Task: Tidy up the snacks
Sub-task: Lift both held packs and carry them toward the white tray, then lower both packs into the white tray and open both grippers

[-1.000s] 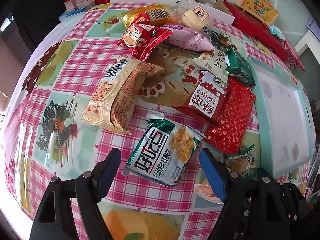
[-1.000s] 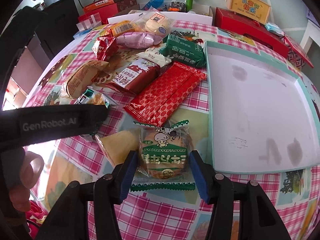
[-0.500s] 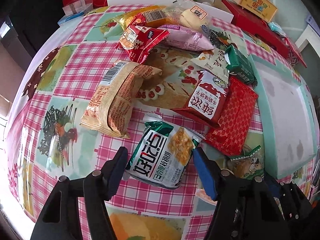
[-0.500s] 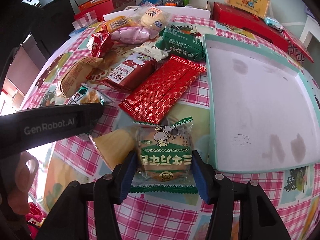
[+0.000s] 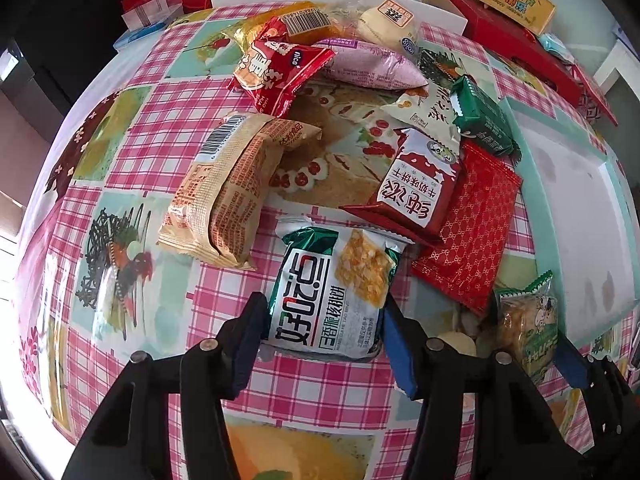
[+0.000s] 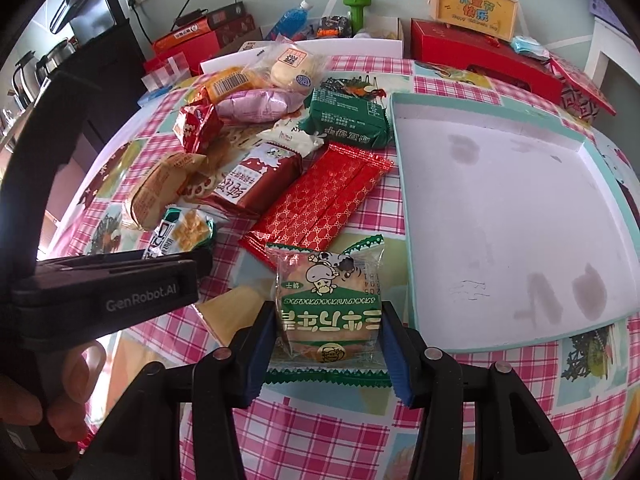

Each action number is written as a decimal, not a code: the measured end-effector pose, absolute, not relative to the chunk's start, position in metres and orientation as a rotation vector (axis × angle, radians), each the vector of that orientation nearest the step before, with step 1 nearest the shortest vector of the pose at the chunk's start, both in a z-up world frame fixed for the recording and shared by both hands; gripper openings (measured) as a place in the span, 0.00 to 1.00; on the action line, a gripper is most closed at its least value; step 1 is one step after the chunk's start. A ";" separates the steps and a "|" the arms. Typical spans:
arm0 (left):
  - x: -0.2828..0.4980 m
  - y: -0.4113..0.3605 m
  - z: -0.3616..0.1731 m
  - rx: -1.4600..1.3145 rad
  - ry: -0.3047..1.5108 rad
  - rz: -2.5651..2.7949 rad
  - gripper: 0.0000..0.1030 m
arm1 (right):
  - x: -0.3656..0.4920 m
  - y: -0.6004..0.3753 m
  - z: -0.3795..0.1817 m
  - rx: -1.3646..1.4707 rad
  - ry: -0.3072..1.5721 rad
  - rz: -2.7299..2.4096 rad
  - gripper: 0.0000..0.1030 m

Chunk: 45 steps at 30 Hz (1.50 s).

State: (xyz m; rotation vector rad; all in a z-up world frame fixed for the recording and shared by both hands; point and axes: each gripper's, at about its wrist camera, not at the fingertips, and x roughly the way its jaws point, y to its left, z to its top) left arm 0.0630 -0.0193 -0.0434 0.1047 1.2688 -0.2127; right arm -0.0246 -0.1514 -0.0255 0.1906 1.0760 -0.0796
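Note:
On the checked tablecloth lies a white-and-green snack packet (image 5: 328, 288). My left gripper (image 5: 324, 328) points down over it, and its jaws are closing with both blue pads against the packet's sides. A clear packet with green print and a round biscuit (image 6: 328, 304) sits near the tray's near left corner. My right gripper (image 6: 328, 336) has its jaws closing on it, and the pads press its two sides. That biscuit packet (image 5: 528, 328) also shows at the lower right of the left wrist view.
A shallow white tray with a teal rim (image 6: 500, 220) lies to the right. Beyond the grippers lie several more snacks: a red patterned packet (image 6: 320, 204), a tan packet (image 5: 228, 192) and a green packet (image 6: 348, 120). Red boxes (image 6: 480, 60) stand behind. A person's hand (image 6: 48, 392) holds the left gripper.
The left jaws have narrowed from well apart onto the white-and-green packet. The right jaws have tightened slightly on the biscuit packet. Neither hand has shifted much.

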 end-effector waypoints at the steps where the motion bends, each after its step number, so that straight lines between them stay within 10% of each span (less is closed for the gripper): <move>1: 0.063 -0.019 -0.043 0.101 1.265 -0.214 0.54 | -0.024 -0.151 -0.025 0.191 1.077 -0.080 0.51; 21: 0.051 -0.014 0.012 0.020 1.069 -0.243 0.51 | -0.023 -0.188 0.008 0.268 0.905 -0.219 0.51; 45: 0.065 -0.211 0.018 0.232 0.958 -0.568 0.51 | -0.042 -0.354 0.013 0.393 0.850 -0.781 0.52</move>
